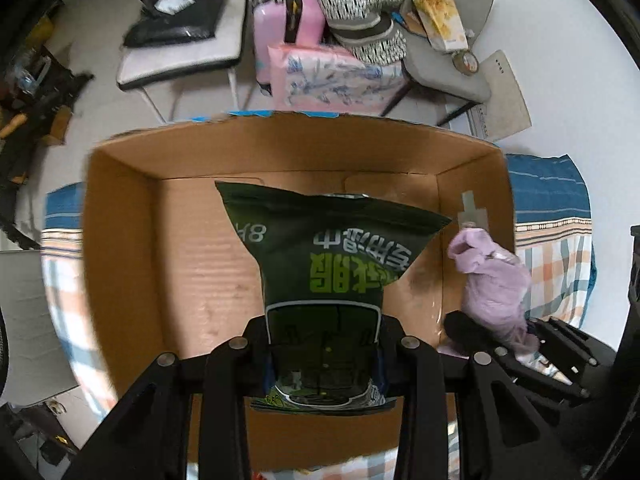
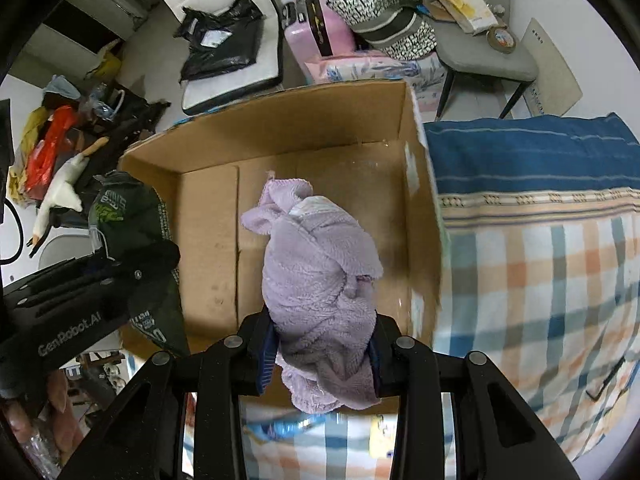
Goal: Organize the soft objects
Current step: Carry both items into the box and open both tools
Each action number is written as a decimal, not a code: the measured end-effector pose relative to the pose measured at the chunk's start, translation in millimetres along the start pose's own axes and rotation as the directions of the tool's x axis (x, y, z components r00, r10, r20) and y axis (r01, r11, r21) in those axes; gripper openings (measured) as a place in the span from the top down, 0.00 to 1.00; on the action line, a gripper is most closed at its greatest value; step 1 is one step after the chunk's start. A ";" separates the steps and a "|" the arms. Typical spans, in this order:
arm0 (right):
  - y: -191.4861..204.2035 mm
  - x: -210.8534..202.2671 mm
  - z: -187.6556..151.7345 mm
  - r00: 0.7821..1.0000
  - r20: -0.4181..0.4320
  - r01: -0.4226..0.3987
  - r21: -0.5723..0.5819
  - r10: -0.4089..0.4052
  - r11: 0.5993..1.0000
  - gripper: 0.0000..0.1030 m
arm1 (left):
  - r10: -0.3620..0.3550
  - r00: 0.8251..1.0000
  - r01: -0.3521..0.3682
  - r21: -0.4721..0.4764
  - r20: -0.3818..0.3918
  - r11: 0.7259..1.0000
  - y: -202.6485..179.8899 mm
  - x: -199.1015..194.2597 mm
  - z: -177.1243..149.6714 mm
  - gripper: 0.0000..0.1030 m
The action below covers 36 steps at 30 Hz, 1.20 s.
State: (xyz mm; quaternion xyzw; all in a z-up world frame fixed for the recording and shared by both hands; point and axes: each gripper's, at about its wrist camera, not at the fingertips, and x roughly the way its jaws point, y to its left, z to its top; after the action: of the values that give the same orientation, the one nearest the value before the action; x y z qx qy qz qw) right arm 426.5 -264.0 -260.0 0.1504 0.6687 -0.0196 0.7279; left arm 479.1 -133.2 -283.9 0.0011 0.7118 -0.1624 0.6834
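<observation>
My left gripper is shut on a dark green soft pack with light green print and holds it above the open cardboard box. My right gripper is shut on a bundled lilac fleece cloth and holds it over the same box. In the left wrist view the lilac cloth and right gripper hang at the box's right wall. In the right wrist view the green pack and left gripper are at the box's left wall. The box floor looks bare.
The box sits on a plaid and blue blanket. Behind it stand a white chair with a black bag, a pink suitcase, a pink floral package and a grey chair with bags. Clutter and a toy goose lie on the floor at left.
</observation>
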 end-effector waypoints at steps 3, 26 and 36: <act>0.1 24.4 19.0 0.999 -0.034 0.006 0.001 -0.006 1.000 0.63 | -0.019 0.999 0.018 -0.005 -0.038 1.000 1.8 20.5 18.9 0.69; -2.3 109.2 83.5 0.986 -0.119 0.115 -0.030 -0.117 0.993 0.52 | -0.024 0.995 0.020 -0.049 -0.096 0.999 9.4 57.9 48.3 0.41; 2.8 89.9 73.1 0.985 -0.101 0.133 -0.046 -0.137 0.990 0.23 | 0.092 0.996 -0.092 -0.005 0.001 0.996 12.4 17.4 21.8 0.07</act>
State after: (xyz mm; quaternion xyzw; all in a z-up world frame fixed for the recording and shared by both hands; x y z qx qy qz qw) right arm 507.2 -263.7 -343.1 0.0913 0.7146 -0.0482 0.6918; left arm 501.9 -130.3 -304.0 0.0322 0.7108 -0.1291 0.6907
